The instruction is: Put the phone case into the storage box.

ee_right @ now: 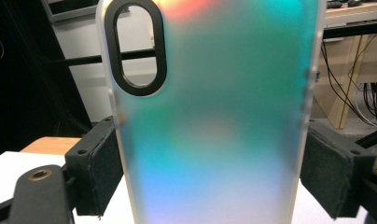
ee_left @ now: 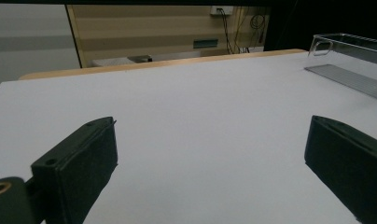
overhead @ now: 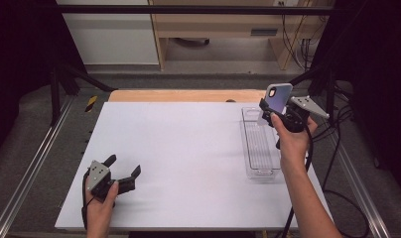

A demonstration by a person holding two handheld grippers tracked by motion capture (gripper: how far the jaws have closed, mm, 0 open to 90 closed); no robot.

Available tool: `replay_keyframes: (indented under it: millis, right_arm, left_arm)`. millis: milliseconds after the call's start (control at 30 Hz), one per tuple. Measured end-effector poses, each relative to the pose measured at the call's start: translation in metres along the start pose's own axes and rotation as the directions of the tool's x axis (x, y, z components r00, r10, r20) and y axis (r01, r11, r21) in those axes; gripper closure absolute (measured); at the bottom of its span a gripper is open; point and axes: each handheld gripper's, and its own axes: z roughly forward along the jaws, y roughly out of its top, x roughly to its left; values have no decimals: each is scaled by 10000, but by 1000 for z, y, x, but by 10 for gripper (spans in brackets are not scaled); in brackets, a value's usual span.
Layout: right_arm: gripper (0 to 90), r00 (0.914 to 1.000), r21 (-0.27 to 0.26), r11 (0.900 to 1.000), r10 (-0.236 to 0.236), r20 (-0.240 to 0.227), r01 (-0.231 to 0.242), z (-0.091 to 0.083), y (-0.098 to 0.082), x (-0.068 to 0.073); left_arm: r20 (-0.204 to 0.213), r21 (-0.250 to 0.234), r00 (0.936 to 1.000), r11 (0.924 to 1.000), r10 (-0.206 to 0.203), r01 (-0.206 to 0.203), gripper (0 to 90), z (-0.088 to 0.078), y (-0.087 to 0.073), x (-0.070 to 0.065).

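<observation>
White table (overhead: 188,148), clear tray (overhead: 260,144) on it

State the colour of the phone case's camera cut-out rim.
Black, clearest in the right gripper view, on the iridescent phone case.

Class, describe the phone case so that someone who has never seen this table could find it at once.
Start at the white table and go to its far right edge, where a clear plastic tray lies. Just above it, the right gripper holds the phone case upright: frosted, rainbow-tinted, with a black oval camera cut-out.
</observation>
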Motion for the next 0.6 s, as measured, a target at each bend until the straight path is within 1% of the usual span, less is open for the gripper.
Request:
replay_keyframes:
  millis: [100,267,333,400,467,533,567,600]
  right_arm:
    - [166,9999,11,10000,90,109,-91,3,0,-2]
    - [166,9989,193,9998,-49,468,40,11,2,-2]
    - [166,9979,314,9995,-125,631,106,16,3,-2]
    - [166,9978,385,9991,-173,633,149,18,3,-2]
    - [166,9971,566,9984,-137,746,94,24,2,-2]
    - [166,9962,610,9981,-98,863,45,29,2,-2]
    - [166,9956,651,9978,-167,923,107,32,3,-1]
    - [166,9956,651,9978,-167,923,107,32,3,-1]
  left_arm:
    - [39,-13,10000,10000,22,-22,21,0,0,-1]
    - [73,-151,9999,9998,-99,101,21,-2,0,1]
    - [120,-134,9998,9998,-141,143,21,-1,0,1]
    - [137,-113,9998,9998,-142,144,21,-1,0,1]
    - [153,-104,9998,9999,-132,134,21,0,0,0]
    - [183,-75,9998,10000,-21,22,21,0,0,-2]
    - [194,-111,9998,9999,20,-18,21,-1,0,-3]
    - [194,-111,9998,9999,20,-18,21,-1,0,-3]
